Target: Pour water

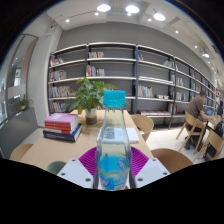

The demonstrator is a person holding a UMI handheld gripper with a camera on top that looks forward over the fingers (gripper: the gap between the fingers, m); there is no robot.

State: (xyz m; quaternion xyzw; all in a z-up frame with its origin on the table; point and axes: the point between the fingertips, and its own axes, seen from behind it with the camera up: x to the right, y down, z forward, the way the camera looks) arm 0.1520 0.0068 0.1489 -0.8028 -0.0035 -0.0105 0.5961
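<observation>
Magenta pads (88,158) flank a clear plastic water bottle (113,150), which stands upright between the jaws of the gripper (113,172). We judge the jaws closed on the bottle: both pads appear to press its sides, with no gap we can make out at either side. The bottle's long axis runs straight up, in line with the view's middle, and its light blue cap (115,99) is still on. Water fills most of the body.

We see no cup, glass or other receiving vessel, so we cannot say which way the pour should go; the cap would also have to come off first, by our reckoning.

Beyond the bottle lies a pale wooden surface (40,150). On it, off to the left of the jaws, sits a stack of books (61,126), and behind that a potted plant (88,98). Wooden chairs (145,124) stand near the surface's far side. Further back, long bookshelves (140,75) line the wall. A person (196,106) sits well apart at the right, too small to detail.

The bottle's base and the fingertips are cut off below.
</observation>
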